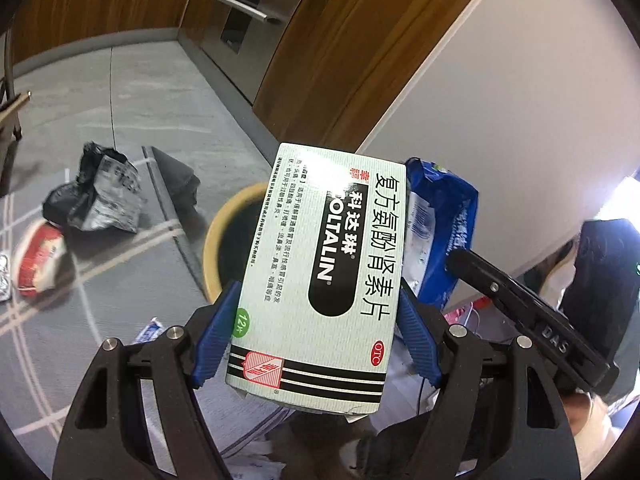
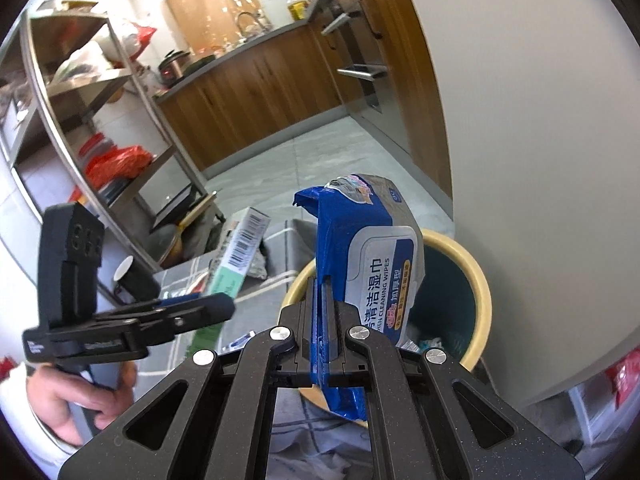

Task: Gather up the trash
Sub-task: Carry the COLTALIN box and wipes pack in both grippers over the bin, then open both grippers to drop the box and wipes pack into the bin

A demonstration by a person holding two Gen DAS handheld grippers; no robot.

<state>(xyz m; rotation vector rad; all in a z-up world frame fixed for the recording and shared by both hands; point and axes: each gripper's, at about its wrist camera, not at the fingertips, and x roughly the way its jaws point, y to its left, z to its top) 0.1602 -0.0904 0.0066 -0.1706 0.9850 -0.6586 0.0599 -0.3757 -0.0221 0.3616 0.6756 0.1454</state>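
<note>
My left gripper (image 1: pixel 316 332) is shut on a pale green medicine box (image 1: pixel 320 272) and holds it up, partly in front of the yellow-rimmed trash bin (image 1: pixel 224 240). My right gripper (image 2: pixel 322 312) is shut on a blue wet-wipes pack (image 2: pixel 360 248) and holds it upright over the near rim of the same bin (image 2: pixel 476 280), which has dark teal inner walls and some scraps at the bottom. The wipes pack also shows in the left wrist view (image 1: pixel 440 232), just right of the box. The left gripper with the box (image 2: pixel 240 256) shows at left in the right wrist view.
On the grey patterned rug (image 1: pixel 120 272) lie a crumpled black-and-silver bag (image 1: pixel 100 196), a red-and-white wrapper (image 1: pixel 38 260) and a small blue-white packet (image 1: pixel 150 330). A white wall (image 1: pixel 500 112), wooden cabinets (image 2: pixel 256 80) and a steel shelf rack (image 2: pixel 80 92) surround the floor.
</note>
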